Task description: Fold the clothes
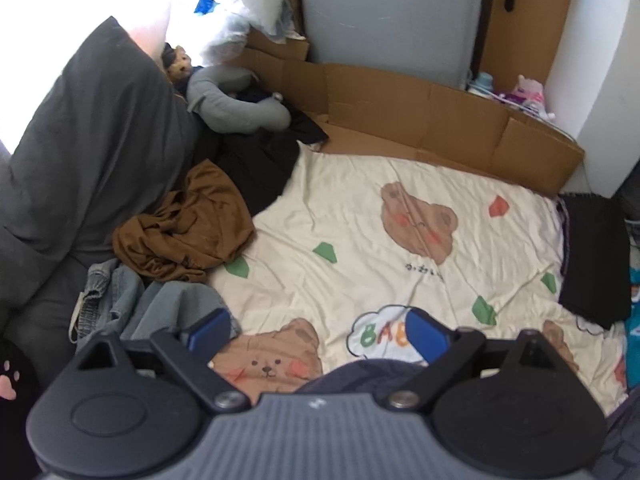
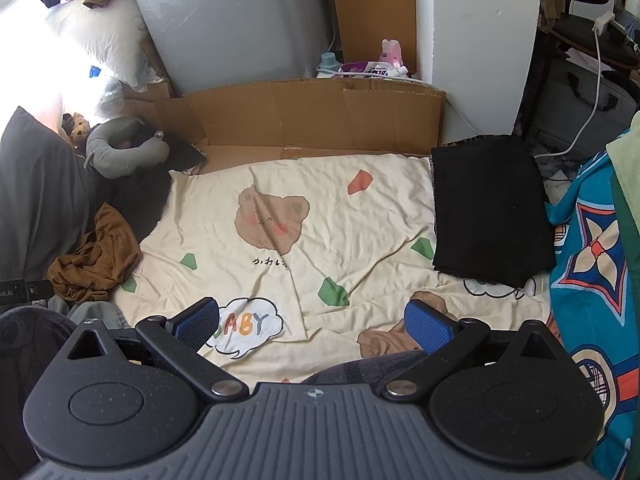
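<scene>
- Both sets of fingers spread wide, nothing between them. Left gripper (image 1: 316,330) and right gripper (image 2: 314,320) both hang tilted down over the bare middle of the bed sheet (image 1: 360,216).
- Clothes to fold sit in a heap at the sheet's left edge: brown garment (image 1: 188,228) crumpled on top, denim piece (image 1: 120,300) just below it by my left fingers (image 1: 208,328), black garment (image 1: 260,164) behind the brown one.
- One black folded piece (image 2: 488,212) lies flat at the sheet's right edge, well apart from the heap. Looks done.
- Step in hand, my read: fetch the next garment from the heap. Brown is on top and nearest free, so take that first.
- To do it well: left gripper goes for a hem or shoulder edge, not the middle of the bunch; a mid-bunch pinch drags layers together. Lift clear of the denim before pulling across.
- Lay it on the open middle of the sheet, right gripper takes the opposite edge, pull flat before any fold.
- Keep clear of the grey pillow (image 1: 236,108) and cardboard (image 1: 420,120) at the back.
- Risk: brown cloth is loose and slippery-looking; a thin pinch may slide out.
- Count: grippers 2; unfolded garments 3 that I can separate (brown, denim, black), possibly more buried; folded pieces 1; grey pillow 1; dark duvet (image 1: 88,140) 1 at left.
- Dark fabric at the bottom edge under both grippers: cannot tell what it is.
</scene>
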`<state>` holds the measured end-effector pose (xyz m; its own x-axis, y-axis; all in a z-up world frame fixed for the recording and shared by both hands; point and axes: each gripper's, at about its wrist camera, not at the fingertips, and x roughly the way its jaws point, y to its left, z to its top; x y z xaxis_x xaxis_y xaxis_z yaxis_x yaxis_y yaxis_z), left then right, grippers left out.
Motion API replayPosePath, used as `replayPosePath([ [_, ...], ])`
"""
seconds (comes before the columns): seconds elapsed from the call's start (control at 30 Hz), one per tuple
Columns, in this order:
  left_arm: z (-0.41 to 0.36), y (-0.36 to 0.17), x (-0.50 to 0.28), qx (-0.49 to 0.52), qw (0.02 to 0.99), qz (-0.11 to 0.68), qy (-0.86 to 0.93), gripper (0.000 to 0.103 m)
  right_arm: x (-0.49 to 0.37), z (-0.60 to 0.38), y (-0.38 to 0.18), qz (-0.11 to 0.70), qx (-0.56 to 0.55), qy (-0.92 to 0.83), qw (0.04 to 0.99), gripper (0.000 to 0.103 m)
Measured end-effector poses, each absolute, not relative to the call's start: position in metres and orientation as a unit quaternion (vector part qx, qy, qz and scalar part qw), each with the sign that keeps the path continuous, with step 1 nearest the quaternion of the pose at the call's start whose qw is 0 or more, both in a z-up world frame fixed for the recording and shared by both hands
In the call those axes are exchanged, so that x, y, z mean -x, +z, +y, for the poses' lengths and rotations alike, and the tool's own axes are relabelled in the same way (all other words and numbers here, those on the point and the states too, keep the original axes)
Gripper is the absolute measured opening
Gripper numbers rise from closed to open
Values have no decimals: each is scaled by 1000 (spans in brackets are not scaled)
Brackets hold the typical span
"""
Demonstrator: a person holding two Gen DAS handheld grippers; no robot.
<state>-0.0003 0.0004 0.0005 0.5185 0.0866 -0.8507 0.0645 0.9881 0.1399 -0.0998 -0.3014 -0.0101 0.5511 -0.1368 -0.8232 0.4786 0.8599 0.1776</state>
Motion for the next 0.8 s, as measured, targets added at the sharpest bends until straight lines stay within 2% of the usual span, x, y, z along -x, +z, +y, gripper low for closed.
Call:
replayPosePath([
  [0.2,3,-4,13,-85,882,463,12,96,99,-301,-13,437,-195,-179,859,102],
  [0.8,3,-4,3,-70,866,495,-10,96,95,-299,-13,453,-178,-178,855,102],
])
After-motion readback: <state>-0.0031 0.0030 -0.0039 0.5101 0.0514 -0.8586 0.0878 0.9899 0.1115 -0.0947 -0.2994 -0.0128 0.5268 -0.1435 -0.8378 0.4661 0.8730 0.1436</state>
